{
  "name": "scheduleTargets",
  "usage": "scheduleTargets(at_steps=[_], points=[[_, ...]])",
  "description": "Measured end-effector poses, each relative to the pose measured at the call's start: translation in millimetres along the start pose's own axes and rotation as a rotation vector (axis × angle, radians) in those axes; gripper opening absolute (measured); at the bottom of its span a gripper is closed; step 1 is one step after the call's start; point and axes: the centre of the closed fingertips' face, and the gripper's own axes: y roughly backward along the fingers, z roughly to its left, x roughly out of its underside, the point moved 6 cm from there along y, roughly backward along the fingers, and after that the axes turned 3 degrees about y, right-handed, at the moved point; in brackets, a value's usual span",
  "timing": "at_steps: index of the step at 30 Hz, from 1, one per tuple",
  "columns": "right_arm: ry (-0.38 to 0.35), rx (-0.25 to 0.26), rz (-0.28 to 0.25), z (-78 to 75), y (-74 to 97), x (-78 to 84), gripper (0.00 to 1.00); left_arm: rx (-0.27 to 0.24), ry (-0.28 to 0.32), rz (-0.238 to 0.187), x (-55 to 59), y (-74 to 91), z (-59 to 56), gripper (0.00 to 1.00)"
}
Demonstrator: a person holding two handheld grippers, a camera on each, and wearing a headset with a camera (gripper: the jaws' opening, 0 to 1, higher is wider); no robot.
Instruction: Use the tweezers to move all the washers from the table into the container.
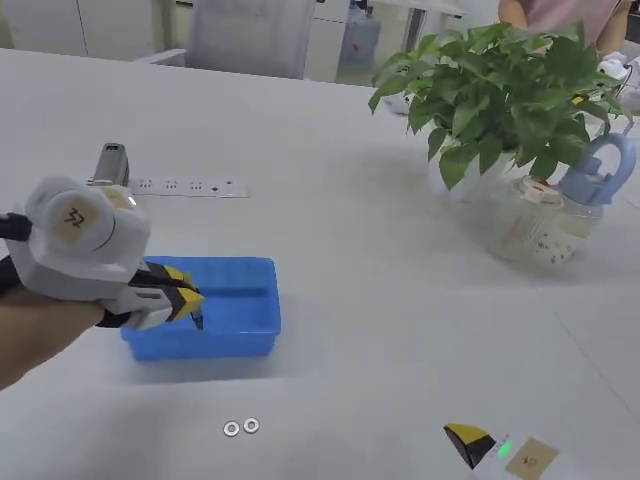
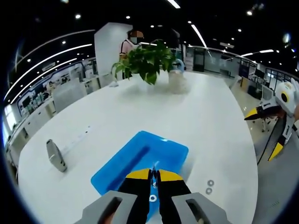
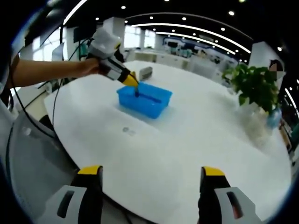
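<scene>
Head view has the left gripper [image 1: 188,300], jaws clenched on the tweezers [image 1: 198,319], over the blue container [image 1: 250,340], two washers [image 1: 241,428] lying on the table [image 1: 400,330] near it, the right gripper [image 3: 152,170] with jaws released; pinching such flat rings, I judge, the tweezers may twist and flick one away.

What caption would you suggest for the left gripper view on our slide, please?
Left claw, shut on tweezers, poised over the blue container; two washers lie on the white table beside it.
</scene>
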Motion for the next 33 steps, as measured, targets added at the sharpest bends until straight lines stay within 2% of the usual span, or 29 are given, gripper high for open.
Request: scheduleTargets(at_steps=[5,12,25,33], points=[[-0.002,0.005,0.008,-0.5,-0.7,1.0,0.88,0.009,0.005,0.002,1.4,-2.0,-1.2,0.01],[-0.012,-0.007,-0.007,0.4,-0.4,-0.6,0.89,0.011,0.014,0.006,1.3,-1.7,-0.4,0.01],[0.0,0.008,-0.006,-0.8,0.3,-0.4,0.86,0.009,0.019,0.019,1.0,-0.6,-3.8,0.01],[0.012,0.021,-0.007,-1.4,0.2,-0.5,0.84,0.001,0.032,0.007,-2.9,1.8,-2.2,0.01]])
